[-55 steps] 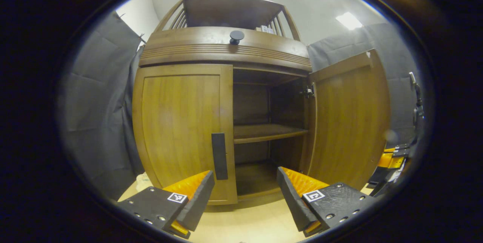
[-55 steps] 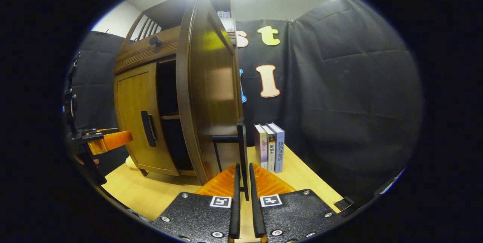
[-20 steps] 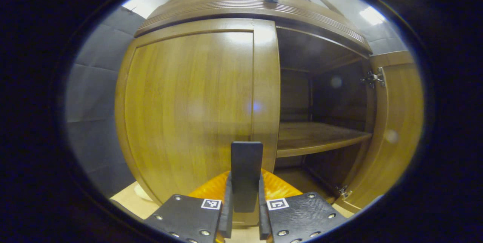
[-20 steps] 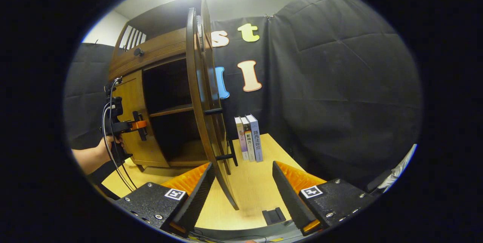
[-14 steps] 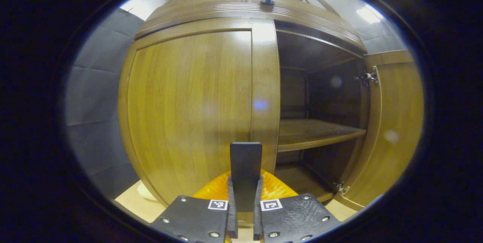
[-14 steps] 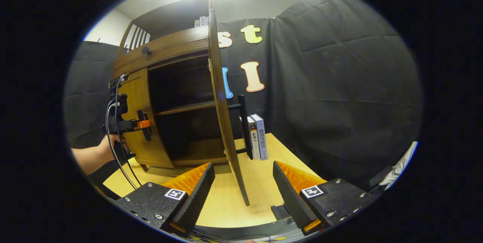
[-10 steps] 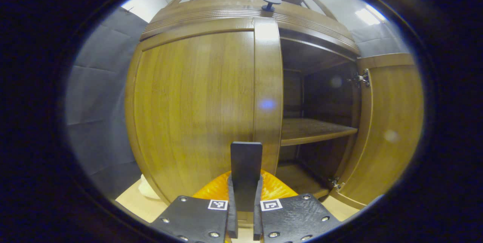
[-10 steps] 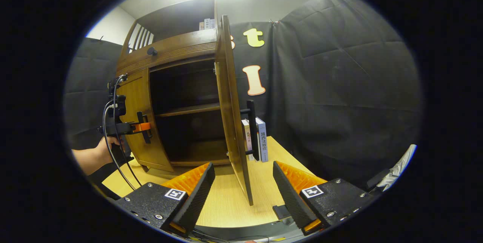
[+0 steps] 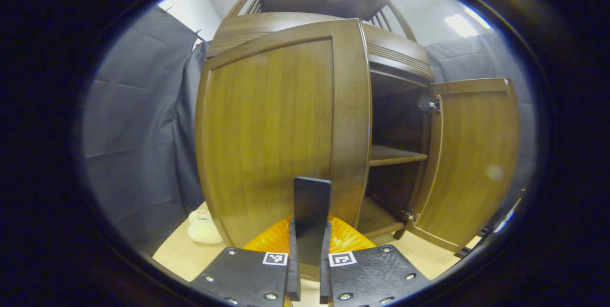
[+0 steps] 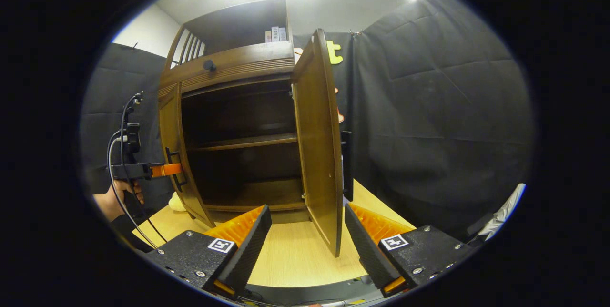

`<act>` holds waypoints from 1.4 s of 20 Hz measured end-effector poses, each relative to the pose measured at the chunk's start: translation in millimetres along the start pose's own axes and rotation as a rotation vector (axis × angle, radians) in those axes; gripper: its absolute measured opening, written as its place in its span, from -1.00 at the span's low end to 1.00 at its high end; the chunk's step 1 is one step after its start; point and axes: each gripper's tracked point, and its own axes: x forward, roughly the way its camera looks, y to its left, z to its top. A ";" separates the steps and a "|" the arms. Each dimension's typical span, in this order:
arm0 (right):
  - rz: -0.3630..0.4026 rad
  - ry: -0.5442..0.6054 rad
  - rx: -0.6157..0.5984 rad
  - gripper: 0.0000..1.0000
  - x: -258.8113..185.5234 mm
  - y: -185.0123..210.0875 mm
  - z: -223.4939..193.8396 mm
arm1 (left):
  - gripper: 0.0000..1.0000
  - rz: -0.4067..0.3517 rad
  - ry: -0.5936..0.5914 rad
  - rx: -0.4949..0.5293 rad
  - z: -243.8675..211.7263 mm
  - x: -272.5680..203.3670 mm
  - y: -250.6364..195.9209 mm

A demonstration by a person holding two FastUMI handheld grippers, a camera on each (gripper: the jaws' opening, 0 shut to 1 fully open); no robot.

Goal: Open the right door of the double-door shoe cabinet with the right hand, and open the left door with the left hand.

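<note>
Stood at the far side of a light wooden table (image 10: 295, 254): one shoe cabinet (image 10: 228, 66) with two doors, two bare inner levels parted by one shelf (image 10: 243, 142), and one round knob (image 10: 209, 65) on its top band. Swung well out on the right: the right door (image 10: 318, 140), its dark handle (image 10: 346, 164) on the far face. Partly opened on the left: the left door (image 9: 271, 126). Closed tight on that door's one black handle (image 9: 310, 216), both fingers pressing it: the left gripper (image 9: 308, 269), held by one hand (image 10: 116, 199). Spread wide and holding nothing, near the right door's lower edge: the right gripper (image 10: 305, 245). Lay on the table beside the cabinet's left foot: one small pale object (image 9: 202, 226).
</note>
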 end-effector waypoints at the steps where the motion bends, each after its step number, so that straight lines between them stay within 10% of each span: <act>1: 0.003 0.001 0.003 0.92 -2.1 4.1 1.2 | -0.67 0.006 0.000 -0.004 3.3 0.1 0.3; 28: 0.094 0.013 -0.004 0.92 -10.5 17.9 6.7 | -0.83 0.421 -0.099 0.113 30.2 -96.5 121.5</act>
